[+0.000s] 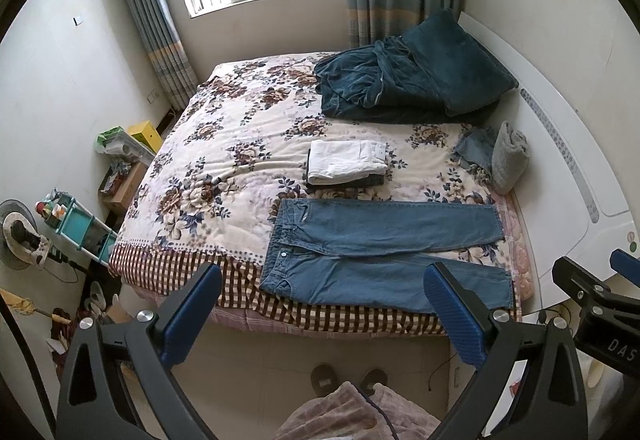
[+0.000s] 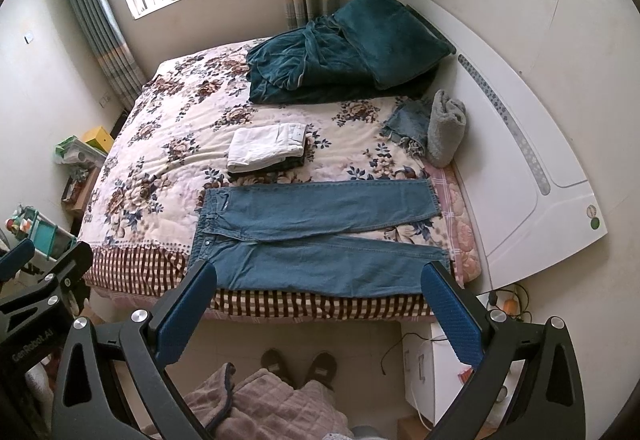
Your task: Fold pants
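Looking at this, the blue jeans [image 1: 380, 252] are spread flat along the near edge of the bed [image 1: 224, 144], waistband toward the near left corner and both legs running off to the right, the near leg right at the edge where the checked cover drops off. Both the left gripper [image 1: 320, 296] and the right gripper [image 2: 320, 292] hang above the floor short of the bed with fingers spread wide, nothing in them. My worry is that the near leg gets dragged off the edge if one side pulls harder, since denim is heavy and slides on that quilt. Also, pinching just the top layer would leave a bunched fold, and a sloppy swing could knock the folded white pile [image 1: 346, 160] just behind.
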Demonstrator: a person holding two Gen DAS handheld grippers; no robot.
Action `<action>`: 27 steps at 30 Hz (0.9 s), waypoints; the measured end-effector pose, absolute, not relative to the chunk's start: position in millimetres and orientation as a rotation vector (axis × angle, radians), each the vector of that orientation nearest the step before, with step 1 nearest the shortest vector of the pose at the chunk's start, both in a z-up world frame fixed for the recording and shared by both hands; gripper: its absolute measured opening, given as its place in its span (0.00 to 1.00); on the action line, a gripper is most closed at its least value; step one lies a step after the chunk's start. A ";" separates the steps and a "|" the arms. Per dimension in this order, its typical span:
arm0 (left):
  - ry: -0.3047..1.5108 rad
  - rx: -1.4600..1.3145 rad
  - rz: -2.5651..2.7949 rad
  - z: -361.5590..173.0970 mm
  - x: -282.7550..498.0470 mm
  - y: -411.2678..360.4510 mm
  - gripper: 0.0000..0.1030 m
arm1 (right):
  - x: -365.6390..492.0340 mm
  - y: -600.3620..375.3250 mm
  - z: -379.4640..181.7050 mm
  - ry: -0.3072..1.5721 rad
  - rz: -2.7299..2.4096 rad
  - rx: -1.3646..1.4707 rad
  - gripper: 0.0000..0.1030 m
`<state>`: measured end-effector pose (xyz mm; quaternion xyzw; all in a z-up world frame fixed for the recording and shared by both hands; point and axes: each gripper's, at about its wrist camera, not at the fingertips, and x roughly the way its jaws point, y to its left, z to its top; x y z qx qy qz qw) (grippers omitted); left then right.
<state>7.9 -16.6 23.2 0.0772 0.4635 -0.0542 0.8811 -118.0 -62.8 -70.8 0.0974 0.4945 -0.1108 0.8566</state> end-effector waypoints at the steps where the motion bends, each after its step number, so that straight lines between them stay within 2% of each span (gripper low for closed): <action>1: 0.967 0.160 -0.114 23.7 8.0 -16.8 1.00 | -119.3 -62.1 -71.4 1.039 -0.233 0.203 1.00; 14: 0.974 0.132 -0.060 13.7 14.2 -24.7 1.00 | -111.4 -62.3 -75.5 1.039 -0.224 0.195 1.00; 19: 0.977 0.125 0.013 -24.2 43.6 -32.3 1.00 | -87.3 -81.0 -117.1 1.042 -0.265 0.202 1.00; 27: 1.121 0.163 0.017 -113.7 118.7 -49.6 1.00 | -11.7 -112.2 -196.1 1.092 -0.382 0.200 1.00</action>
